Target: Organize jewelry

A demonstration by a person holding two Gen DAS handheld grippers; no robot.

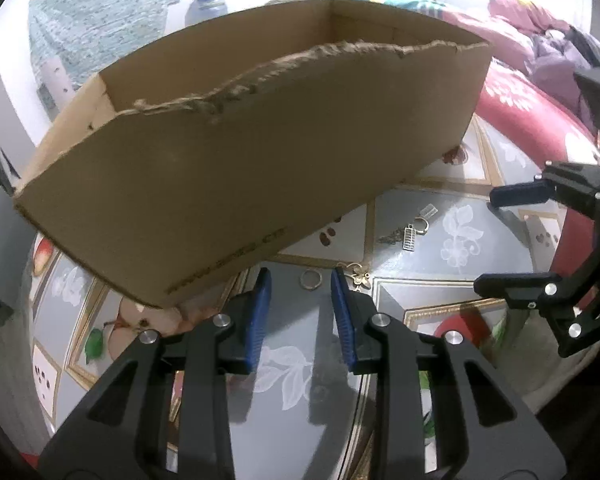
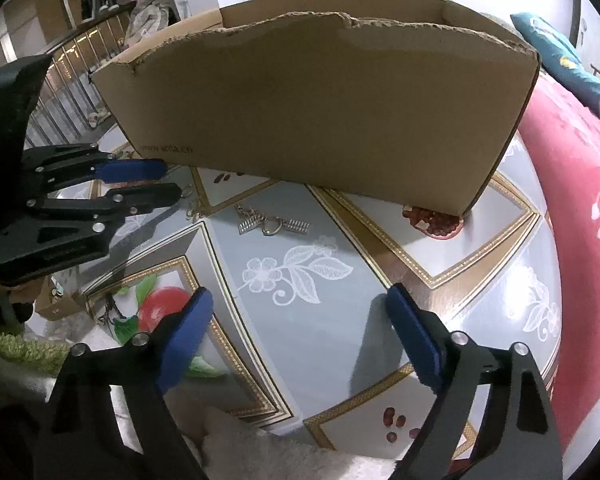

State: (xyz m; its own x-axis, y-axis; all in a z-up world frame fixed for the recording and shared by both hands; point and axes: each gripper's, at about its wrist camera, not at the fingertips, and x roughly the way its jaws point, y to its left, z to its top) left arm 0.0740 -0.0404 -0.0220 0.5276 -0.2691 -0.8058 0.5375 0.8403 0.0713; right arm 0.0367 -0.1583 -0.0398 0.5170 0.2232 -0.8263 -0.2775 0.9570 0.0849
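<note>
Both grippers angle down at the table (image 2: 300,320) (jaws apart); left gripper (image 1: 300,280) narrower; right gripper (image 2: 300,300) wide.

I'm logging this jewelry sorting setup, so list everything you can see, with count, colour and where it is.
cardboard box: one, brown, open top with torn rim, at the back of the table.
gold ring: one, on the table just ahead of the left gripper's fingertips.
gold flower charm: one, beside the left gripper's right finger.
silver jewelry cluster: one tangle of a ring, chain and ribbed bar pieces, mid-table in front of the box.
tablecloth: one, grey with white flowers, gold borders and fruit prints.
red blanket: one, red with white flowers, right of the table.
left gripper: black with blue pads, jaws narrowly apart, nothing between them.
right gripper: black with blue pads, wide open, empty.
</note>
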